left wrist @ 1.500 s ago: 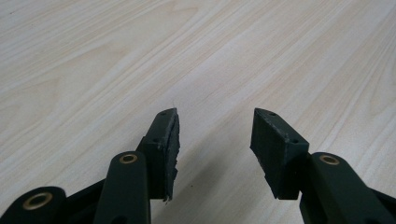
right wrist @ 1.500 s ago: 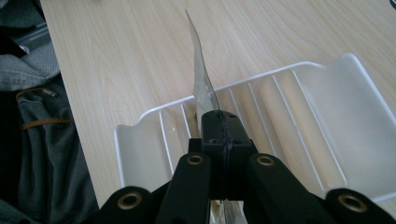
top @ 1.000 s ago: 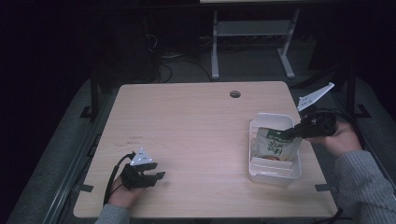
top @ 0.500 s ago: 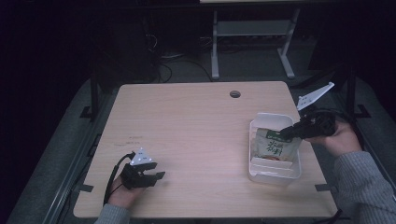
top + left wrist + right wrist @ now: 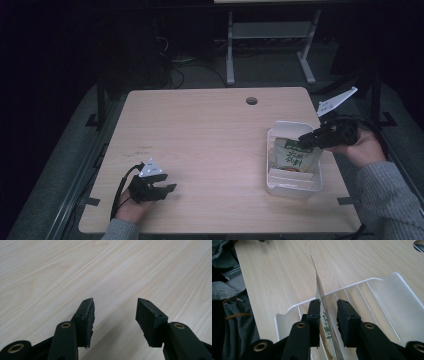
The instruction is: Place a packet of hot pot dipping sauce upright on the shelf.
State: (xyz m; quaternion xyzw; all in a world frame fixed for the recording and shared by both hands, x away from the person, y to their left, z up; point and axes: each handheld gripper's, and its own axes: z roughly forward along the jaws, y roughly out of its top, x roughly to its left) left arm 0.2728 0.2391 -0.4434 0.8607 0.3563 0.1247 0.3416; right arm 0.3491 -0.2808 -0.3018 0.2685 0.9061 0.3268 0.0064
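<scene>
At the right of the high view, the right gripper reaches over a white plastic tray near the table's right edge. A green-and-white packet stands tilted in the tray, its top edge between the jaws. In the right gripper view the jaws are slightly parted: the packet lies against the left one, with a gap to the right one. Its lower part is cut off there, and the print is too small to read. At lower left, the left gripper rests on bare wood, jaws spread wide around nothing.
</scene>
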